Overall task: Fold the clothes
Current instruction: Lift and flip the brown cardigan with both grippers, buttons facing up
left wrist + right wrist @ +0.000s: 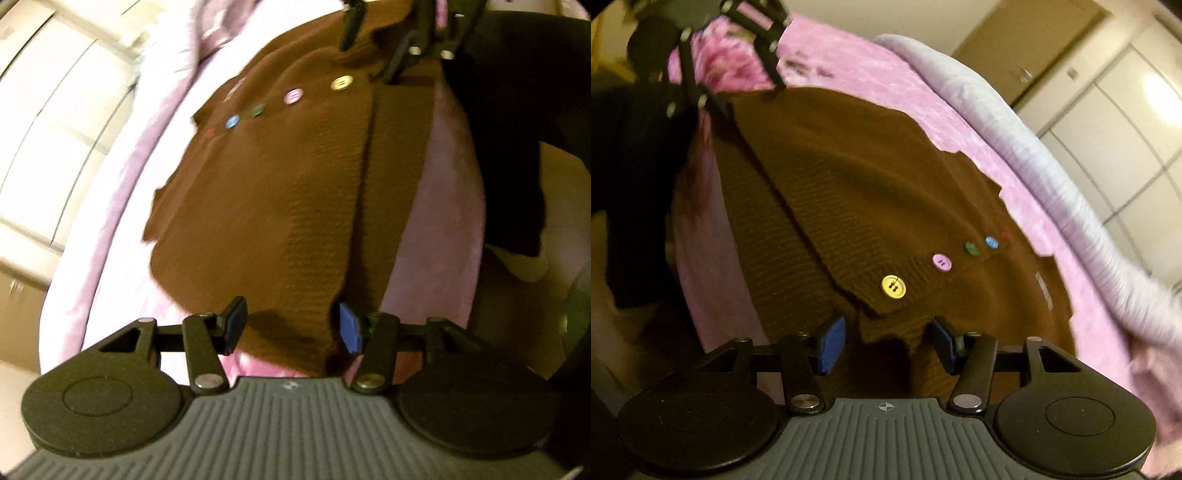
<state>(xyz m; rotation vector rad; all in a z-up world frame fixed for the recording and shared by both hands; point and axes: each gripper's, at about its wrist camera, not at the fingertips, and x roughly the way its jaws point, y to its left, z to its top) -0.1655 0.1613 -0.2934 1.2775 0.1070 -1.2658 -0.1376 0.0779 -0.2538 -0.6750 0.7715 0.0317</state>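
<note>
The brown cardigan (266, 206) lies spread on a pink blanket (110, 236) that covers the bed, and a part of it lies between the jaws of each gripper. In the left wrist view the left gripper (291, 328) has its jaws apart, with a corner of the knit hanging down between the blue pads (349, 326); the pads stand clear of the cloth on both sides, so nothing is pinched. Ahead of these jaws the cardigan runs away up the frame, a folded band of it lying along the side toward the bed's edge, and a row of coloured buttons (293, 96) shows far ahead. Beyond them, at the far end of the garment, is the right gripper (373, 59). In the right wrist view the right gripper (888, 343) also has its jaws standing apart, with a rumpled edge of the cardigan (849, 177) between the pads (833, 343) and no pad pressing on it. Just ahead of these jaws lies the yellow button (894, 287), then pink, green and blue ones in a line leading away to the right. Far ahead to the left the left gripper (738, 92) hangs over the other end of the garment. Beyond the cardigan the pink blanket meets a pale ribbed cover (1034, 147).
</note>
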